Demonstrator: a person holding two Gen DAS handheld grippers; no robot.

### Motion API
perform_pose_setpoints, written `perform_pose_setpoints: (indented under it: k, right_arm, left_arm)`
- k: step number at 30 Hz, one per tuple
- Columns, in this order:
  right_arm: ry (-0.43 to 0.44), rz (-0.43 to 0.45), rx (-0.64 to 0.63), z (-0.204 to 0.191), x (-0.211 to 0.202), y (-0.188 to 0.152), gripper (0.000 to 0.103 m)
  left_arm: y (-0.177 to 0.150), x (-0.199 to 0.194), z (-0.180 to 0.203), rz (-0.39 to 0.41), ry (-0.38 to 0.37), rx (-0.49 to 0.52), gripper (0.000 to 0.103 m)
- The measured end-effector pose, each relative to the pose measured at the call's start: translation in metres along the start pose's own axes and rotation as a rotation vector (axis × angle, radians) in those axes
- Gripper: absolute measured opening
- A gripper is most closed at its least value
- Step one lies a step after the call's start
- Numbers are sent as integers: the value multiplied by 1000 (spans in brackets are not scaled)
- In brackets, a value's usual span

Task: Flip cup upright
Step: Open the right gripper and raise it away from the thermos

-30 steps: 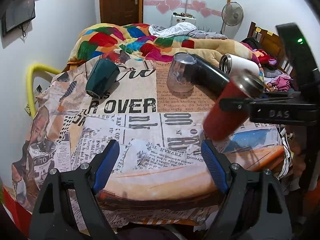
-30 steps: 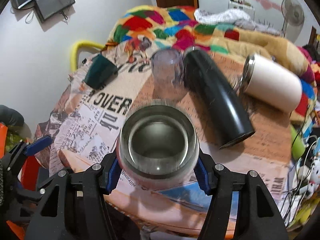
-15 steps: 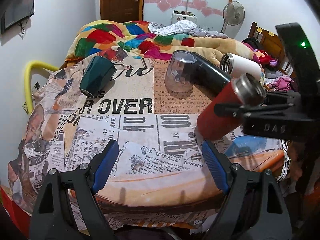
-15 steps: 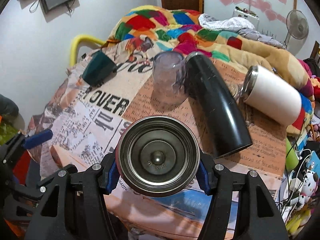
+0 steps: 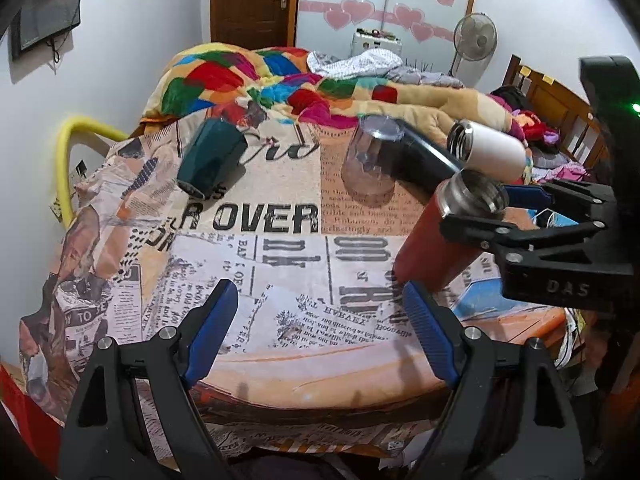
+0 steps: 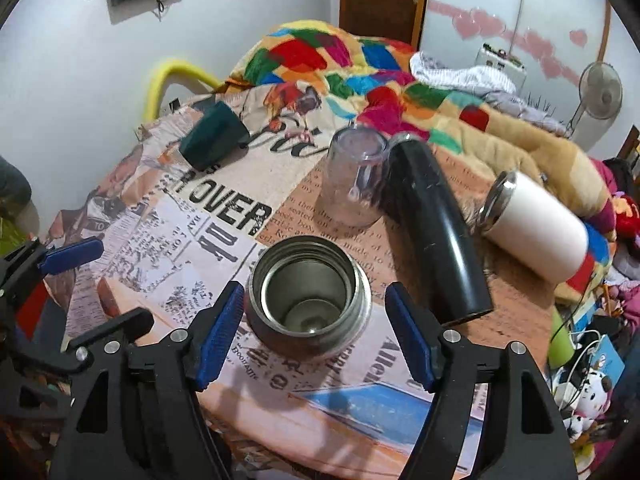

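Note:
A red steel cup (image 5: 442, 242) stands mouth up on the newsprint-covered table (image 5: 280, 320), near its front right; from above its open steel mouth (image 6: 308, 284) shows. My right gripper (image 6: 312, 332) is open, its blue pads (image 6: 218, 332) apart from the cup on both sides; it also shows in the left wrist view (image 5: 532, 216). My left gripper (image 5: 316, 332) is open and empty over the table's front edge.
A dark green cup (image 5: 210, 162) lies on its side at the back left. A clear glass mug (image 6: 354, 182) stands upside down mid-table. A black flask (image 6: 434, 232) and a white flask (image 6: 536, 226) lie on their sides to the right. A colourful quilt (image 5: 280, 76) lies behind.
The right gripper tilted the red cup from slanted to standing mouth up on the table, then opened and let it go. The left gripper stayed open and nearly still.

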State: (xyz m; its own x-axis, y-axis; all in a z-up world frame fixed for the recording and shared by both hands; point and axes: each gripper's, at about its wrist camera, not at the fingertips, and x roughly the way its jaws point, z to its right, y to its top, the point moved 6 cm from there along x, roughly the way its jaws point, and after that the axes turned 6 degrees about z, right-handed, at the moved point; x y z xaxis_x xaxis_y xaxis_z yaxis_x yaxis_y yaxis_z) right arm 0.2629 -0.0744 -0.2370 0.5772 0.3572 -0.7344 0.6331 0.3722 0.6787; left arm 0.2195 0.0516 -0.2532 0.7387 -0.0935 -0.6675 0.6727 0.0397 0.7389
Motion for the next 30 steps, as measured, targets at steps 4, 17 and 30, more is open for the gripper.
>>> perform_pose_setpoints:
  k: [4,17,30]
  right_arm:
    - [16,69,17,3,-38,7,69]
    - [17,545,86,3,-235,35,70]
    - [-73,778,150,-8,-301,8,85]
  left_arm:
    - [15,-29,6,63,-11,-7,84]
    - [77,-199,58,491,-44,35,85]
    - [68,-293,75,747,50,42,101]
